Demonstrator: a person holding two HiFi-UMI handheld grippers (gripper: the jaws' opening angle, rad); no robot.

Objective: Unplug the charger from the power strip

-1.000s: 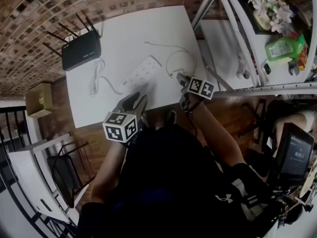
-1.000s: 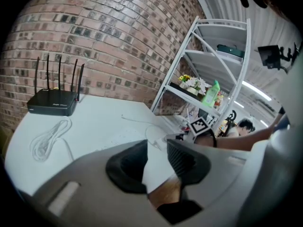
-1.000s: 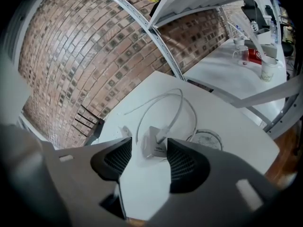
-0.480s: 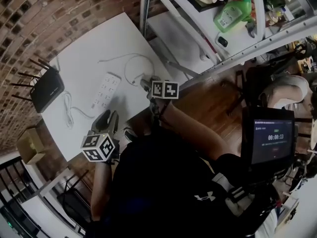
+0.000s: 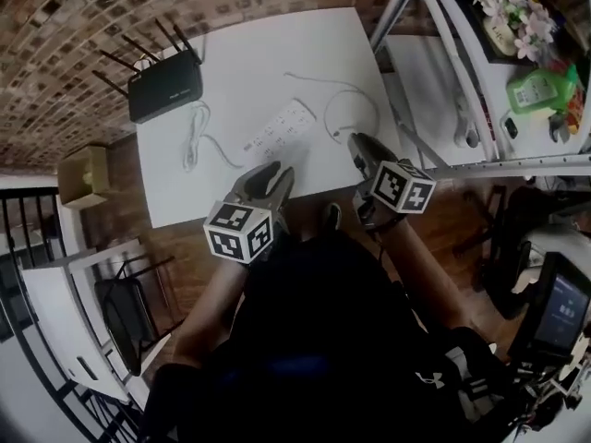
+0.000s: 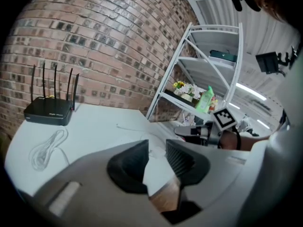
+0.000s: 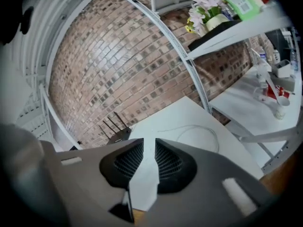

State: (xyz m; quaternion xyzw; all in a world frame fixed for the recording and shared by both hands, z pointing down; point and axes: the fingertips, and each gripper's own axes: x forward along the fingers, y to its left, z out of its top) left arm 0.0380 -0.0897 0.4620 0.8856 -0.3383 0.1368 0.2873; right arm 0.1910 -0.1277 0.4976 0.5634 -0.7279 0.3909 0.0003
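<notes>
On the white table (image 5: 231,53) lies a white power strip (image 5: 277,127). The charger's thin white cable (image 5: 355,109) loops to the right of it, with its end resting on the table close to the strip. My right gripper (image 5: 355,143) hovers over the table's front edge beside that loop. Its jaws have just been closing to a narrow gap and nothing is between them (image 7: 147,145). My left gripper (image 5: 277,172) hangs in front of the strip, open and empty (image 6: 156,148). The left gripper view shows the right gripper (image 6: 191,132) from the side.
A black router (image 5: 166,86) with antennas stands at the table's back left, and a coiled white cable (image 5: 194,137) lies in front of it. A white metal shelf (image 5: 480,100) with flowers (image 5: 512,21) and a green bottle (image 5: 531,90) stands to the right. A cardboard box (image 5: 83,178) sits on the floor at the left.
My right gripper has lifted off the table near the cable's end, and its jaws have narrowed. The left gripper has risen slightly. The head view has swung about.
</notes>
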